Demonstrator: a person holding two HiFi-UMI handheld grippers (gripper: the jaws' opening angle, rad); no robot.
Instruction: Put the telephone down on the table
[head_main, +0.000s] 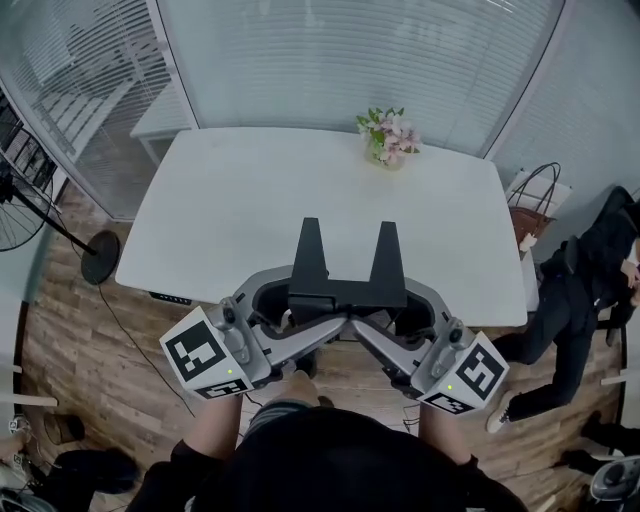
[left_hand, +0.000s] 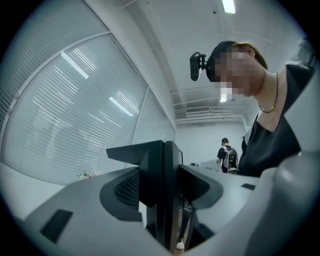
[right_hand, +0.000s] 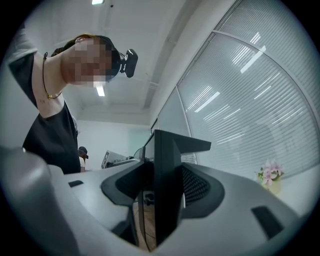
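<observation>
A black telephone (head_main: 345, 290) with two upright wedge-shaped parts hangs just above the near edge of the white table (head_main: 250, 220). Both grippers hold it, one at each end of its base. My left gripper (head_main: 303, 308) is shut on the left end and my right gripper (head_main: 392, 308) on the right end. In the left gripper view the black telephone (left_hand: 162, 185) stands as a slab clamped between the grey jaws. The right gripper view shows the same slab of the telephone (right_hand: 167, 185) held upright between that gripper's jaws. The telephone's underside is hidden.
A small vase of pink flowers (head_main: 388, 138) stands at the table's far edge. A fan stand (head_main: 95, 255) is on the floor at left. At right a person in black (head_main: 580, 290) sits beside a bag (head_main: 535, 205). Glass walls with blinds lie behind.
</observation>
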